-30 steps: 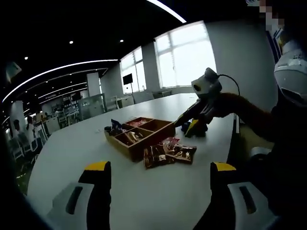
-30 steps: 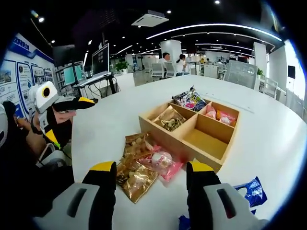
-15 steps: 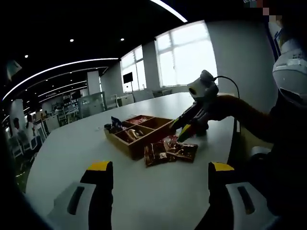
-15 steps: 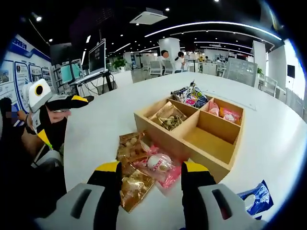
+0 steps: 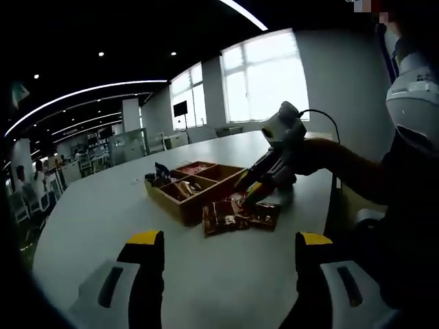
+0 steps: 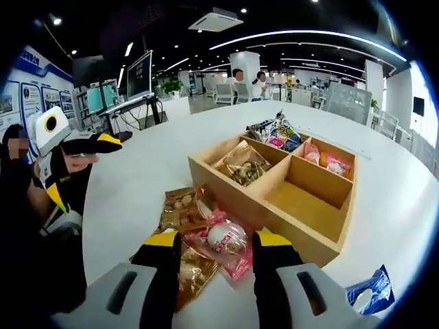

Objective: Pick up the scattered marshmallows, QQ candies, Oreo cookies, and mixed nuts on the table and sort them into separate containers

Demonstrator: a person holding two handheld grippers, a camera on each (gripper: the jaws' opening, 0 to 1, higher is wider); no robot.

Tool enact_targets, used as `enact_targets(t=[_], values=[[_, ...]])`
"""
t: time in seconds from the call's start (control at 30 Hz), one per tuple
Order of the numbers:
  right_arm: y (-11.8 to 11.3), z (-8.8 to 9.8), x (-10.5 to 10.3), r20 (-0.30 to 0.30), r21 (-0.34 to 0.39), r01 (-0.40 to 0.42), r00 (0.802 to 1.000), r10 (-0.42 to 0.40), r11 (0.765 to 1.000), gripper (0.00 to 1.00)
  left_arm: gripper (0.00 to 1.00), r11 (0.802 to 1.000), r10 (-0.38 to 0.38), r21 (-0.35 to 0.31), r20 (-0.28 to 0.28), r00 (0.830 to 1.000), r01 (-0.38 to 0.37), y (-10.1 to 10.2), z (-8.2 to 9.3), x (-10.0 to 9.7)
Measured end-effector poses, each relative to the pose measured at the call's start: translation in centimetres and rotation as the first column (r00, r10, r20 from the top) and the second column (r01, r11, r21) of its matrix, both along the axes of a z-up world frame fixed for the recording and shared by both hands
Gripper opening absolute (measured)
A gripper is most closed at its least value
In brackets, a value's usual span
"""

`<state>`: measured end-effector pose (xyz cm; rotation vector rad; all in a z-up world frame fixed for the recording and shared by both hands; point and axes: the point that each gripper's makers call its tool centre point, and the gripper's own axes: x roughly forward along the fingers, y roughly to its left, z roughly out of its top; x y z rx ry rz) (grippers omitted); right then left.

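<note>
Right gripper [image 6: 209,247] is down over the pink marshmallow packet [image 6: 225,236], jaws open, one each side of it, not closed on it; can't tell if the tips touch the wrapper. Packet lies on the white table [image 6: 144,171] against the near wall of the wooden tray [image 6: 288,226].

Loose on the table by that wall: 1 pink marshmallow packet, 2 nut packets [image 6: 180,205] in clear/gold wrap, partly under the pink one. 1 blue cookie packet [image 6: 365,291] sits apart, near the table edge on the tray's other side.

Tray has 4 compartments:
- near one: no packets
- next to it: 1 gold nut packet [image 6: 241,164]
- far corner: dark multicolour candy packets [image 6: 274,133], count unclear
- last: 2 pink/orange packets [image 6: 324,159]

Left gripper [image 5: 223,247] is held above bare table, well back from the tray, jaws wide open, nothing between them. In the left gripper view the tray [image 5: 188,192] sits mid-table with the loose packets [image 5: 233,216] beside it, and the right gripper [image 5: 250,185] comes in over them, a person's hand [image 5: 309,157] on it. In the right gripper view the left gripper [image 6: 96,142] is off at the table's edge.

Background: open office, desks, monitors, a few people far off.
</note>
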<state>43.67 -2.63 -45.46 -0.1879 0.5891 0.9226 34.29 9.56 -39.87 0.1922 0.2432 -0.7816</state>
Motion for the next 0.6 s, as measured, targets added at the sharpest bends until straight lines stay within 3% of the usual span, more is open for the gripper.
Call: enact_targets(t=[0.33,0.6], values=[[-0.5,-0.8,0.3,-0.016,-0.059,0.027,0.999,-0.028,0.998,0.31,0.82,1.000,-0.005,-0.008,-0.004,1.000,0.005,-0.1,-0.1,0.2],[-0.6,-1.1,0.3,0.005,-0.111,0.005,1.000,-0.005,0.994,0.29,0.81,1.000,-0.007,-0.008,-0.009,1.000,0.007,-0.2,-0.4,0.3]])
